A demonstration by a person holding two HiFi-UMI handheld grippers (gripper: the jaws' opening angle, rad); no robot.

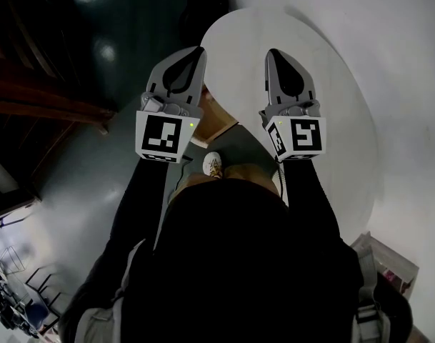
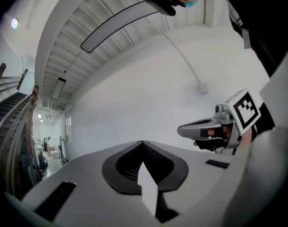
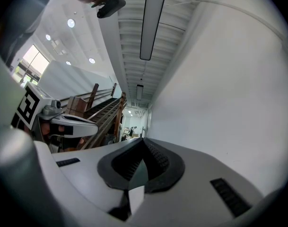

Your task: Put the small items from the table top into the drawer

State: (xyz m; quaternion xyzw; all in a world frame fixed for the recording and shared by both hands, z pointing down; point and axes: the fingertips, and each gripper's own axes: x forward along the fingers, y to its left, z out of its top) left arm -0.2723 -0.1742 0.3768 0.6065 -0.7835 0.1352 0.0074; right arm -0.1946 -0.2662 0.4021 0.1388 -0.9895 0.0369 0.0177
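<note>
left hand-held gripper [image 2: 143, 143]: closed, empty | right hand-held gripper [image 3: 144, 140]: closed, empty

Tabletop [image 1: 331, 106] near side hidden by left gripper [image 1: 198, 53], right gripper [image 1: 273, 54] and person's torso [image 1: 238, 263]. Wooden piece [image 1: 218, 120] between them mostly covered, can't identify. Box [image 1: 392, 264] lower right cut off by edge.

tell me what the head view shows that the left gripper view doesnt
Only the head view: the white round table, the dark floor and the person's shoe.
Only the left gripper view: a long ceiling light, a white wall and a staircase at far left.
Both: the left gripper and the right gripper, each with jaws together and nothing between them.
</note>
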